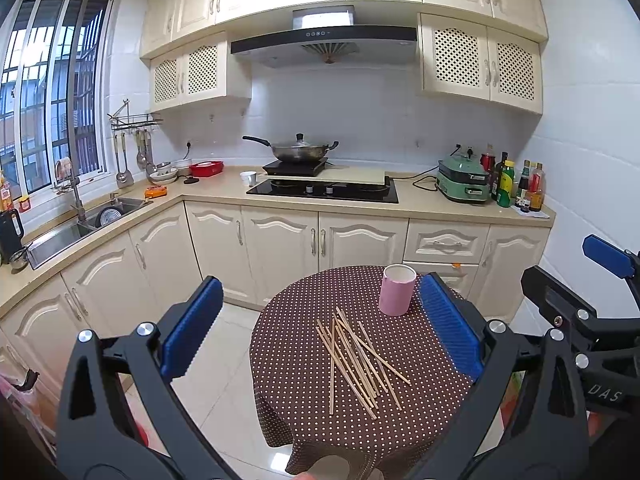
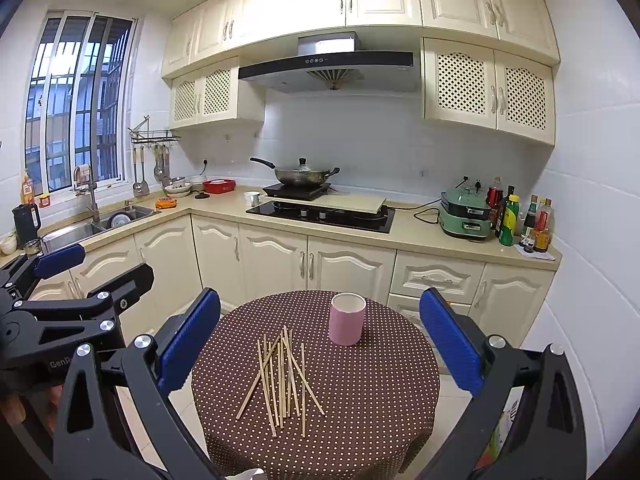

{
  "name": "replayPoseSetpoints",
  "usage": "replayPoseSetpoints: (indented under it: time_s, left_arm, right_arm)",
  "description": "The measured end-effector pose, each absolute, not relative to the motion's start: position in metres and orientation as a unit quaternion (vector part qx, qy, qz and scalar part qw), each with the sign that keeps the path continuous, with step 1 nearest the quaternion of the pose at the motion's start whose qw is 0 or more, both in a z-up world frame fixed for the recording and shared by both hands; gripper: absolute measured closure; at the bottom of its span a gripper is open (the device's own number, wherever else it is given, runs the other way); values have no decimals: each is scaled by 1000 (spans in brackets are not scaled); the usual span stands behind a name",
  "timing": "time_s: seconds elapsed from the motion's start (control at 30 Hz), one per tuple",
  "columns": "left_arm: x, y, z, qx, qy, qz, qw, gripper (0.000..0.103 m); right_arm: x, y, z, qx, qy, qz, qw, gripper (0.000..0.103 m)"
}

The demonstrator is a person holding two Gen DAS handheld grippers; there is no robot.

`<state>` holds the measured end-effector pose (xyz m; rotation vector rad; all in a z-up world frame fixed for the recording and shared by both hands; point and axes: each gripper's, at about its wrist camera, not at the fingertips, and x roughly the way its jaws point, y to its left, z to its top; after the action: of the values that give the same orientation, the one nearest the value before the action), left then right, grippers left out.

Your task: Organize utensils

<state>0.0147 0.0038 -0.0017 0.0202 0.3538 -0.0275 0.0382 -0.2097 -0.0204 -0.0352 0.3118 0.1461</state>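
A small round table (image 2: 400,412), covered by a brown polka-dot cloth, is seen from above in both wrist views. A loose, crossed pile of wooden chopsticks (image 2: 282,376) is spread flat near the middle of the cloth. A pink cup (image 2: 346,319) is stood upright behind the pile, toward the far edge, just apart from the sticks. The left gripper (image 1: 322,330) is held above the table with its blue pads wide apart and nothing between them. The right gripper (image 2: 320,344) is likewise spread wide and nothing is gripped by it.
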Motion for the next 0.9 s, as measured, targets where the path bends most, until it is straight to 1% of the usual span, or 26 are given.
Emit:
replayPoseSetpoints:
  time_s: [0.3, 0.57, 0.7, 0.9]
  left_arm:
    - [34, 1, -10, 13, 196, -13, 980, 6]
    - [81, -9, -24, 20, 223, -10, 975, 6]
    - [114, -12, -38, 25, 251, -3, 968, 6]
    - [173, -10, -74, 4, 313, 9, 950, 6]
  right_arm:
    - [57, -210, -29, -15, 179, 76, 981, 7]
    - [102, -216, -43, -10, 209, 81, 975, 7]
    - [132, -218, -52, -13, 226, 90, 970, 7]
    - [183, -220, -74, -27, 260, 105, 960, 7]
